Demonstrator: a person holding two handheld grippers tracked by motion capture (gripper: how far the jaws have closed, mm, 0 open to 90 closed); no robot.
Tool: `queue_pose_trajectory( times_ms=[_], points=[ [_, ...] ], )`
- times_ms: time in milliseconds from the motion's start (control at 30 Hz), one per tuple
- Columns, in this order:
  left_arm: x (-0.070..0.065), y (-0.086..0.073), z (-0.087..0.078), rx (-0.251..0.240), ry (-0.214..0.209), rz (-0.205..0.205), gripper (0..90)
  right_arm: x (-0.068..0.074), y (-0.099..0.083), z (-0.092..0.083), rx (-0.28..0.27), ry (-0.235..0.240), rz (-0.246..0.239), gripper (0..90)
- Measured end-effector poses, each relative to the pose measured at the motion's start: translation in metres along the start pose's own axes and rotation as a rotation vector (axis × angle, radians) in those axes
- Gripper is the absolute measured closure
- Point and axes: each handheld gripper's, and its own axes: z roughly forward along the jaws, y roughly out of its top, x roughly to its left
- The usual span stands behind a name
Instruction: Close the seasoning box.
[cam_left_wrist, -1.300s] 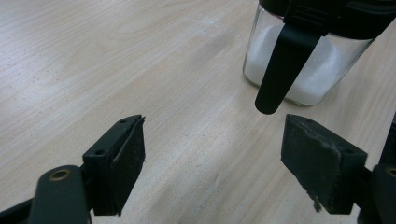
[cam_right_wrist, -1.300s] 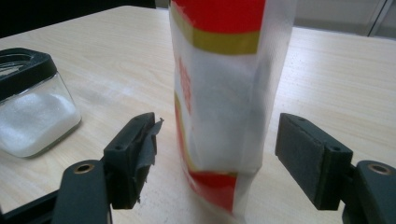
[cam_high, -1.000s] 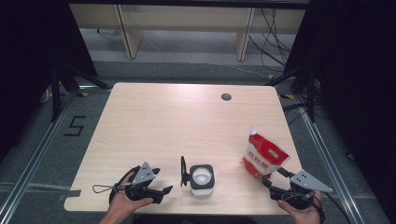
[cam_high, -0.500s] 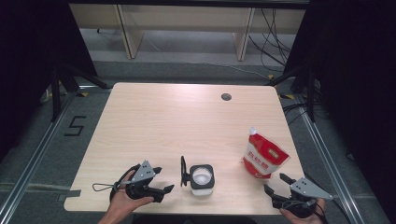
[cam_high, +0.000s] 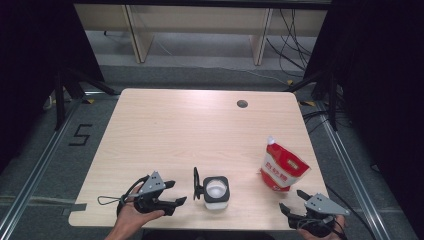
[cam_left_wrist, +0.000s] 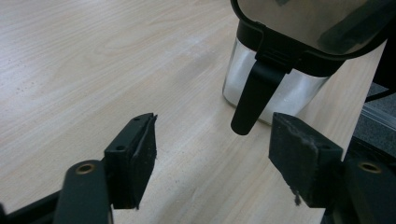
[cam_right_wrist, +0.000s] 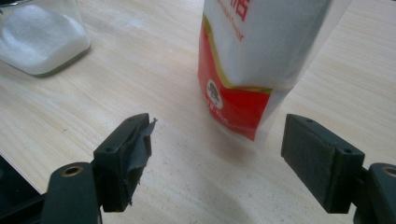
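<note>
At the near edge of the surface (cam_high: 150, 130), the left gripper (cam_high: 176, 201) lies low in the person's left hand (cam_high: 131, 216), its jaws pointing toward the glass jar (cam_high: 216, 192) just beside it. These jaws have just been closing a little, but they are open, with nothing between them — in the left gripper view the jar's black flip lid (cam_left_wrist: 322, 25) stands up and its black latch (cam_left_wrist: 252, 95) hangs down ahead of the gap, between the two pads but not touched by them. The jar holds a white powder, perhaps sugar or salt.

The right gripper (cam_high: 295, 206) is at the near right corner, now pulled back from the red and white pouch (cam_high: 282, 167); a second ago it was close against the pouch's base, and now it is clearly apart from it. Its jaws are wide and have opened only slightly more, and they hold nothing. In the right gripper view the pouch (cam_right_wrist: 261, 60) stands upright ahead of the jaws, and the jar (cam_right_wrist: 42, 39) is further off at the left.

Farther out, the surface is bare up to a small round hole (cam_high: 242, 104) near the far edge.

My judgement: the jar is opened and ready, and the pouch has been set down, so either the filling is not yet begun or the hands prepare a new grip — the left one probably on the jar.
</note>
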Motion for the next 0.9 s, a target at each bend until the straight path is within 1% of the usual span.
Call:
queue_pose_trajectory(
  times_ms=[33,67,100,133,167,200,233,267,300,333,367,400,433,467,500,533,567,600,633,667,700,733,767,800,833,867,900],
  points=[
    [-0.001,0.001,-0.001,0.007,-0.003,0.006,36.1,0.000,0.000,0.000,-0.001,0.009,0.003,25.1],
    [-0.001,0.000,-0.001,0.013,-0.003,0.025,39.9,0.001,0.000,0.000,0.004,0.007,0.006,25.0],
    [-0.001,0.001,-0.002,0.017,0.000,0.040,43.1,0.004,0.000,-0.002,0.017,-0.002,0.042,25.0],
    [-0.002,0.001,-0.001,0.005,-0.003,0.056,48.0,0.001,0.001,0.000,-0.010,-0.001,-0.009,25.0],
    [-0.002,0.001,-0.002,0.012,-0.003,0.056,53.6,0.003,0.001,0.000,0.009,0.007,0.004,25.0],
    [-0.001,0.003,-0.003,0.014,0.006,0.082,57.8,0.003,0.001,0.001,0.011,0.007,-0.016,25.0],
    [-0.002,0.003,-0.003,-0.005,0.004,0.066,62.3,0.005,0.000,0.001,0.025,0.006,0.021,24.9],
    [-0.003,0.004,-0.004,-0.013,-0.005,0.065,69.9,0.002,0.000,0.002,0.005,0.002,-0.024,25.0],
    [-0.003,0.004,-0.004,-0.013,-0.005,0.065,74.5,0.002,0.000,0.002,0.005,0.002,-0.024,25.0],
    [-0.003,0.005,-0.006,-0.008,-0.005,0.085,74.5,0.002,0.001,0.001,0.014,0.009,-0.021,25.0],
    [-0.003,0.006,-0.008,-0.011,-0.002,0.096,78.6,0.002,0.002,0.001,0.014,0.012,-0.025,25.1],
    [-0.003,0.007,-0.009,-0.026,-0.013,0.095,82.7,0.004,0.002,0.000,0.013,0.009,-0.001,25.1],
    [-0.003,0.008,-0.012,-0.025,-0.012,0.095,85.8,0.005,0.003,-0.001,0.016,0.001,-0.011,25.1],
    [-0.004,0.009,-0.013,-0.034,-0.011,0.084,88.4,0.006,0.003,-0.001,0.017,0.000,-0.005,25.2],
    [-0.005,0.010,-0.014,-0.038,-0.008,0.097,89.0,0.006,0.004,0.000,0.012,0.001,-0.015,25.2],
    [-0.006,0.012,-0.015,-0.042,-0.008,0.095,89.1,0.007,0.004,0.000,0.015,-0.001,-0.015,25.2],
    [-0.006,0.014,-0.016,-0.046,-0.010,0.117,89.2,0.006,0.004,0.001,0.007,-0.006,-0.028,25.2],
    [-0.008,0.016,-0.017,-0.045,-0.007,0.108,89.3,0.005,0.004,0.001,0.000,-0.012,-0.037,25.2],
    [-0.010,0.018,-0.018,-0.051,-0.013,0.114,89.3,0.007,0.004,0.000,0.016,-0.002,-0.008,25.2],
    [-0.012,0.021,-0.018,-0.051,-0.023,0.116,89.3,0.006,0.003,0.001,0.009,0.007,-0.003,25.2],
    [-0.014,0.023,-0.017,-0.052,-0.024,0.120,89.3,0.006,0.003,0.001,0.009,0.007,-0.003,25.2],
    [-0.015,0.025,-0.016,-0.051,-0.029,0.133,89.3,0.008,0.003,0.000,0.019,-0.009,0.014,25.2],
    [-0.017,0.026,-0.015,-0.052,-0.032,0.137,89.3,0.005,0.003,0.000,0.003,-0.018,-0.016,25.2],
    [-0.018,0.028,-0.015,-0.054,-0.037,0.136,89.3,0.006,0.003,0.000,0.005,-0.011,-0.010,25.3],
    [-0.018,0.030,-0.014,-0.047,-0.043,0.155,89.3,0.005,0.003,0.001,0.009,-0.004,-0.010,25.3],
    [-0.021,0.032,-0.014,-0.054,-0.039,0.140,89.3,0.006,0.003,0.001,0.015,0.001,0.000,25.3],
    [-0.020,0.034,-0.014,-0.053,-0.045,0.164,89.3,0.006,0.003,0.001,0.016,0.004,-0.002,25.3]
  ],
)
